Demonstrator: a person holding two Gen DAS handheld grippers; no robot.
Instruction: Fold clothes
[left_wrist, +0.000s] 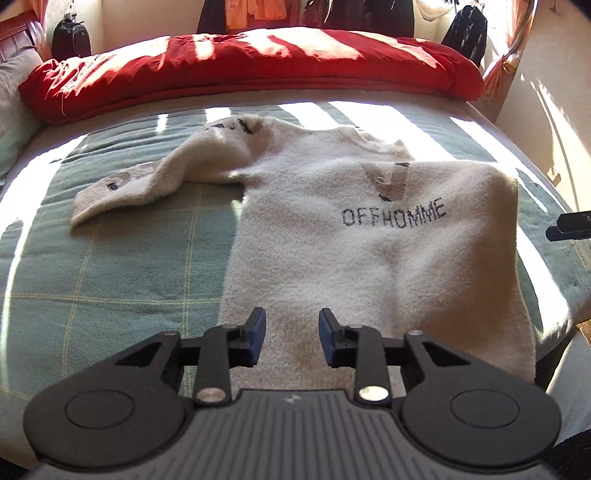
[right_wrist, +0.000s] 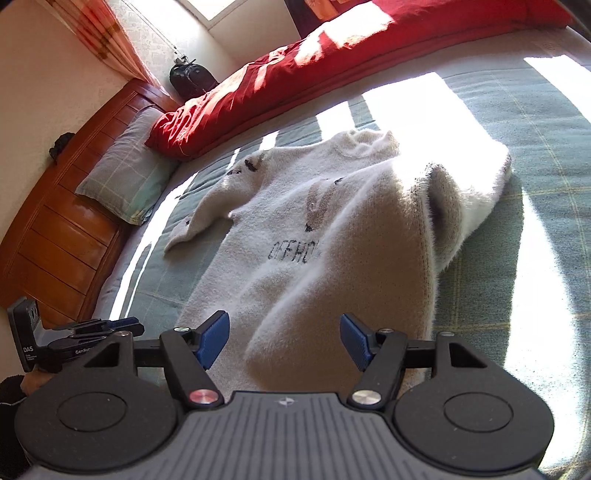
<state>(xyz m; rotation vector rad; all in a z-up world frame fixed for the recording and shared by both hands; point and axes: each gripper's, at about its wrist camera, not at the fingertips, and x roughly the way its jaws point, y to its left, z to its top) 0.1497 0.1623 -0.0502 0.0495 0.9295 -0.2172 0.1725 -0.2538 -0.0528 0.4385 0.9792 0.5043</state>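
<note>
A cream fuzzy sweater (left_wrist: 332, 236) with "OFFHOMME" lettering lies on the bed, front up. Its left sleeve (left_wrist: 140, 184) stretches out to the left; its right side is folded over the body. My left gripper (left_wrist: 291, 334) is open and empty, just above the sweater's bottom hem. In the right wrist view the sweater (right_wrist: 295, 251) lies ahead, with its right sleeve folded over and the cuff (right_wrist: 439, 199) showing. My right gripper (right_wrist: 283, 338) is open and empty above the hem, near its right corner. The left gripper (right_wrist: 107, 326) shows at that view's left edge.
The bed has a green checked cover (left_wrist: 110, 266). A red duvet (left_wrist: 240, 70) lies bunched along the far side. A green pillow (right_wrist: 129, 177) rests against a wooden headboard (right_wrist: 62, 229). Clothes hang on the far wall (left_wrist: 258, 14). Bright sun stripes cross the bed.
</note>
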